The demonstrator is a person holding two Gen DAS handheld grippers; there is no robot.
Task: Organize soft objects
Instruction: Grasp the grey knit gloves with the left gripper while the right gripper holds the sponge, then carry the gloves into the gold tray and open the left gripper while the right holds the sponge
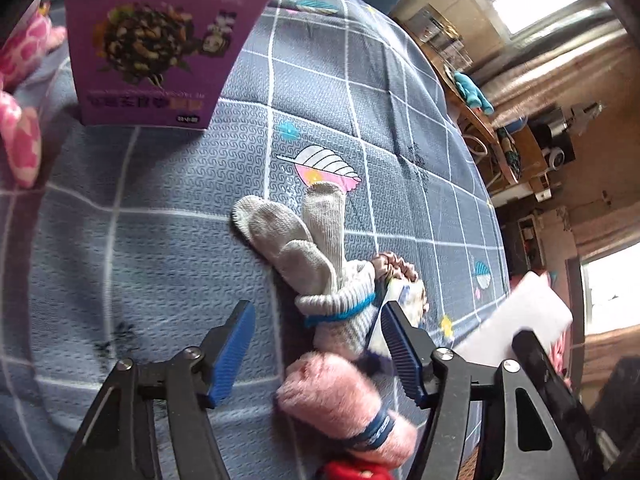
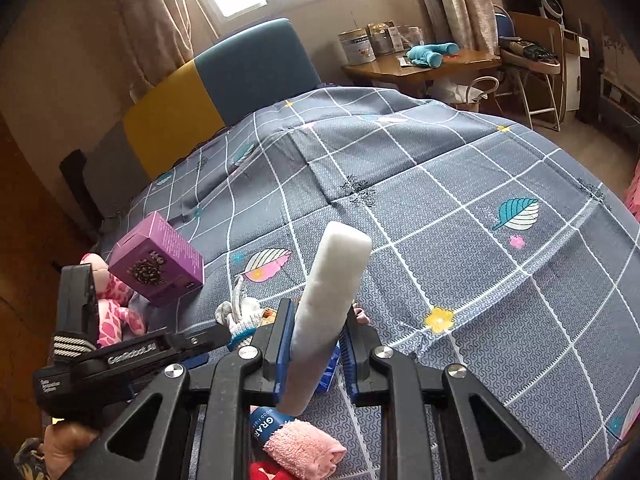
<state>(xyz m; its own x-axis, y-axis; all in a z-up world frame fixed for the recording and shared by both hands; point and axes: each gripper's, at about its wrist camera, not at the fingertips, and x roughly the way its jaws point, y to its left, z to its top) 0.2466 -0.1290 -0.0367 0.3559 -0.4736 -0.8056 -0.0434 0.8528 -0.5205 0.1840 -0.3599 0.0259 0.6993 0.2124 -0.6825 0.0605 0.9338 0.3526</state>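
Observation:
A pair of grey socks (image 1: 316,248) with a blue-banded cuff lies on the blue checked bedspread (image 1: 152,240). My left gripper (image 1: 316,308) is open, and the cuff lies between its blue pads (image 1: 236,344), nearer the right one, with neither pad pressing on it. A rolled pink fuzzy towel (image 1: 336,400) lies just below the socks, and a brown scrunchie (image 1: 396,268) and a small printed packet (image 1: 412,296) lie beside them. My right gripper (image 2: 319,312) is shut on a white foam block (image 2: 336,272) that stands up from its jaws. The block (image 1: 520,320) also shows in the left wrist view.
A purple box (image 2: 160,256) stands on the bed, with a pink spotted plush toy (image 2: 116,304) beside it. A red item (image 2: 264,472) lies by the pink towel (image 2: 304,448). The bed's right edge drops toward a wooden desk (image 2: 432,64) and chairs. A blue and yellow headboard (image 2: 224,88) stands behind.

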